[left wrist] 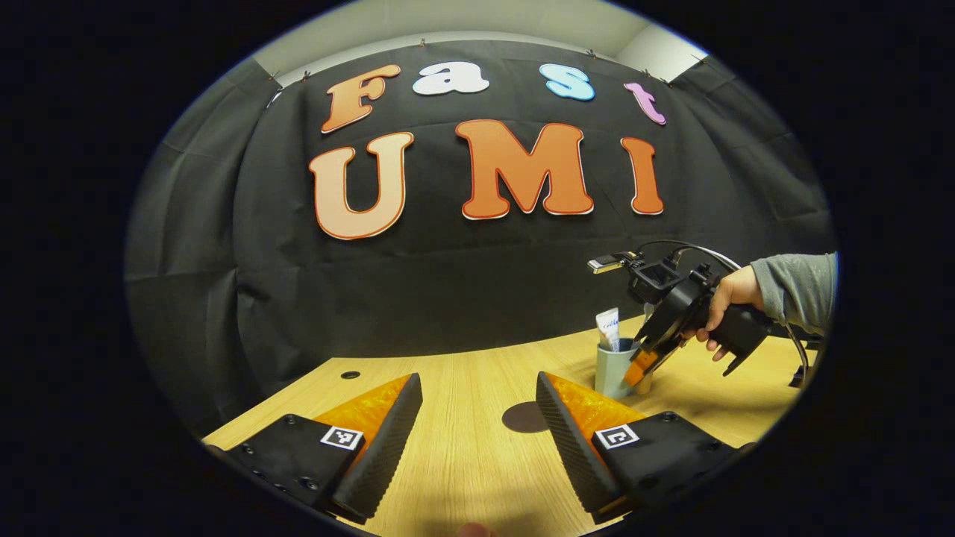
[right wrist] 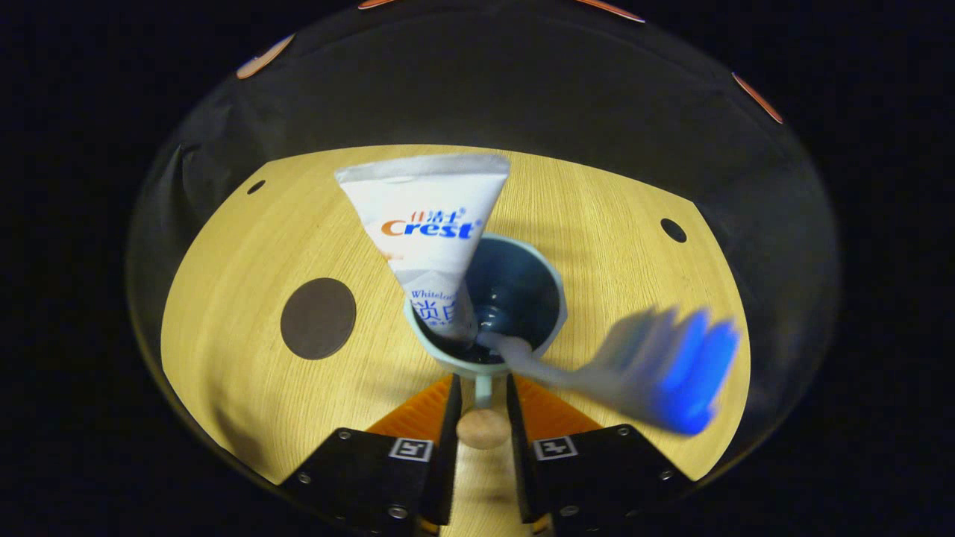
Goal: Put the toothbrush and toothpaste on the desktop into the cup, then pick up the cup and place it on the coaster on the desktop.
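Observation:
A pale teal cup [right wrist: 556,298] stands on the wooden desk, holding a white toothpaste tube [right wrist: 429,224] and a blue-and-white toothbrush [right wrist: 671,373], which leans out to the right and is blurred. My right gripper [right wrist: 483,384] is shut on the cup's handle, with both fingers pressing its round wooden knob [right wrist: 483,429]. In the left gripper view, a hand holds that right gripper [left wrist: 642,365] against the cup [left wrist: 613,373], and the tube [left wrist: 609,328] sticks out of the top. A dark round coaster [right wrist: 318,318] lies left of the cup. My left gripper [left wrist: 477,380] hovers open above the desk, near the coaster [left wrist: 524,418].
The desk [left wrist: 462,447] runs back to the black cloth wall. Small round holes sit in the desktop at the far left [left wrist: 350,374] and far right [right wrist: 673,230]. A grey sleeve [left wrist: 798,287] reaches in from the right.

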Tool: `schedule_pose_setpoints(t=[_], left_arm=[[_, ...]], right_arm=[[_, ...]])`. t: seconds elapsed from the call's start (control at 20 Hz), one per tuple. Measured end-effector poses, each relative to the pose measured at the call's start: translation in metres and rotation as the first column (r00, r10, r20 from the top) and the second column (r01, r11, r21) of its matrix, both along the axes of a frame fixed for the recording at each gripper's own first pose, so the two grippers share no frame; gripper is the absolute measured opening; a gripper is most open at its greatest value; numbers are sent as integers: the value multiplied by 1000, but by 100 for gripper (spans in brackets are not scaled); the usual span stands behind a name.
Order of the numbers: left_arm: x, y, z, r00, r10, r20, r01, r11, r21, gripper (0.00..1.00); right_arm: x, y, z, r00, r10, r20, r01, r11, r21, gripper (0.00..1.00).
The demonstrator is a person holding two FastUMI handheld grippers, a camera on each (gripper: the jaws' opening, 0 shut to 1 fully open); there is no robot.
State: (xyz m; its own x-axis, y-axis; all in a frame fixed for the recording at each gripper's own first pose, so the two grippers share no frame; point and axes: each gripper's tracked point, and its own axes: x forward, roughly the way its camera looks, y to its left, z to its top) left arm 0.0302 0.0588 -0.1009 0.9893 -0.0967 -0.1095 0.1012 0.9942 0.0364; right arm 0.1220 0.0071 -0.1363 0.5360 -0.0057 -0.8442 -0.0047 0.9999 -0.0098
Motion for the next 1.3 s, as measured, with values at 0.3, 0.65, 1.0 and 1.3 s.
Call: schedule_pose_setpoints(t=[0.3, 0.65, 1.0, 1.3], left_arm=[[-9, 14, -18, 999, 15, -41, -17, 999, -43, 97], [-16, 20, -26, 998, 25, -59, -28, 998, -56, 97], [-19, 26, -43, 996, 32, -85, -37, 997, -61, 97], [-25, 38, -51, 993, 51, -109, -61, 995, -83, 97]], right_arm=[[3, -1, 3, 1000, -18, 21, 18, 1000, 18, 21], [12, -2, 21, 996, 1, 87, -4, 999, 39, 14], [20, 1, 27, 982, 137, 133, -142, 989, 32, 19], [23, 1, 27, 967, 211, 141, -218, 975, 38, 19]])
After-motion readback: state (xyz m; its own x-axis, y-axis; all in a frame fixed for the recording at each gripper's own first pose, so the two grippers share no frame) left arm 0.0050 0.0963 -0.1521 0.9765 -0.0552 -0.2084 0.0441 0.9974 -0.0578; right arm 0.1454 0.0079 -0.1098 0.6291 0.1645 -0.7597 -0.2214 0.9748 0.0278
